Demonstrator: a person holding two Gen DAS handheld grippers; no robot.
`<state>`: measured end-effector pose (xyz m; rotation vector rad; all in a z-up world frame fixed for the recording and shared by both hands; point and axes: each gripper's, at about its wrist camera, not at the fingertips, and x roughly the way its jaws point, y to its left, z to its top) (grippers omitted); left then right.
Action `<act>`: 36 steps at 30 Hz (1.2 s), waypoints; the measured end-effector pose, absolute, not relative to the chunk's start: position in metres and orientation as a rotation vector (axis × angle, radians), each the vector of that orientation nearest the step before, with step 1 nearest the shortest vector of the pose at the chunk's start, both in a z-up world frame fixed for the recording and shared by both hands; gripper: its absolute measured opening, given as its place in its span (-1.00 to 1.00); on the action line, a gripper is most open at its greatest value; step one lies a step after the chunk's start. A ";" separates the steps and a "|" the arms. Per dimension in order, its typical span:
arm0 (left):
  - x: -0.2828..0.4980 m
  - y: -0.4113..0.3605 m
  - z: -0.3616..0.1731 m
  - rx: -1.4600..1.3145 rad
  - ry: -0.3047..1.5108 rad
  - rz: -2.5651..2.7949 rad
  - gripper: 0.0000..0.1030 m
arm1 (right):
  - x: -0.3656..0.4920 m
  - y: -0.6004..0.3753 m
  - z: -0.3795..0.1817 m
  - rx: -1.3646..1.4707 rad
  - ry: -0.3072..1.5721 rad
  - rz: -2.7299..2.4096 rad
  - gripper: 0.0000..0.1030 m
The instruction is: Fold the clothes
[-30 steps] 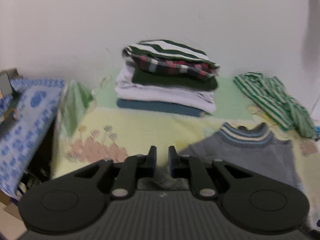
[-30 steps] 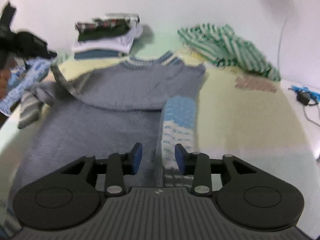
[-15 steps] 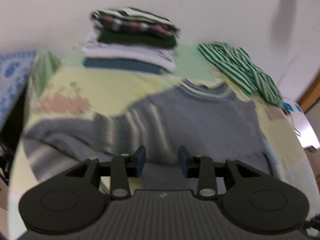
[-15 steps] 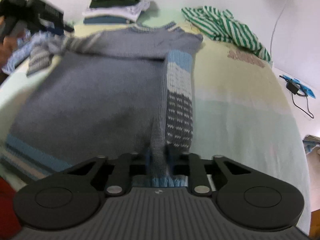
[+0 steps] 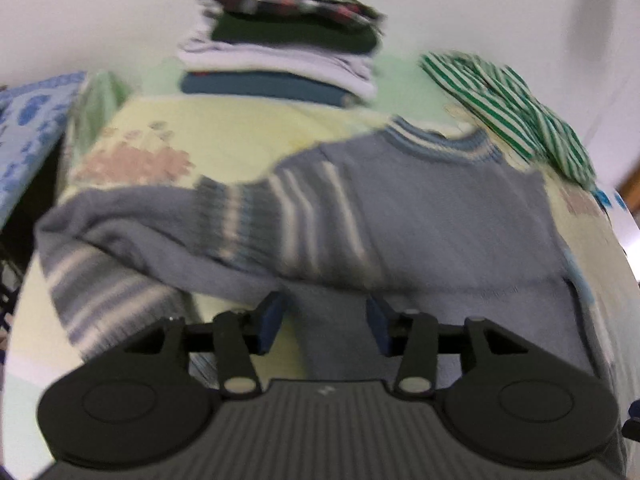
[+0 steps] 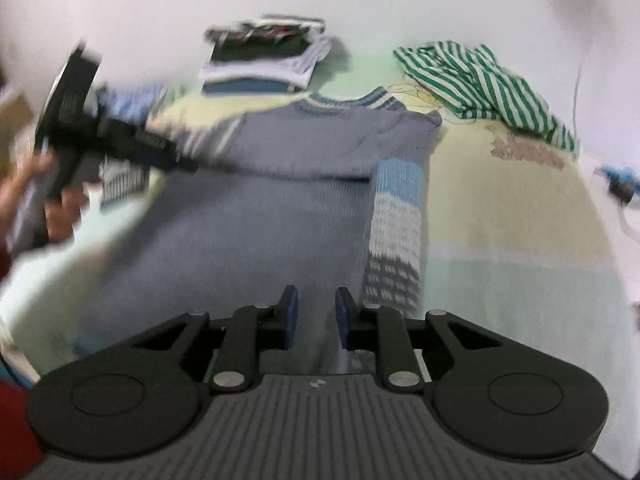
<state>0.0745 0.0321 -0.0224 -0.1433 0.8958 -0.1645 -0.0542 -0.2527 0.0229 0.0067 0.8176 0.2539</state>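
A grey knit sweater (image 5: 440, 220) lies flat on the bed, collar toward the wall. Its striped left sleeve (image 5: 160, 232) stretches out to the left. The right sleeve (image 6: 396, 232) is folded down along the body's right side. My left gripper (image 5: 324, 320) hovers over the sweater's left part; its jaws are opening, and nothing is pinched between them. In the right wrist view it appears blurred at the left, held by a hand (image 6: 60, 208). My right gripper (image 6: 317, 312) sits low over the sweater (image 6: 280, 220) with jaws opening; grey cloth shows in the narrow gap.
A stack of folded clothes (image 5: 280, 52) stands against the back wall. A crumpled green-and-white striped shirt (image 6: 480, 76) lies at the back right. The yellow-green sheet (image 6: 500, 220) spreads right of the sweater. A blue patterned cloth (image 5: 28, 132) is at the far left.
The left gripper went from nearly shut to open and sank toward the sweater, whose left sleeve now lies spread out. The right gripper shut on the sweater's cloth, then opened partway.
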 end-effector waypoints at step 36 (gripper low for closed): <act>0.125 0.039 -0.003 -0.114 0.812 0.047 -0.95 | -0.027 -0.255 -0.022 -0.103 0.801 0.291 -0.12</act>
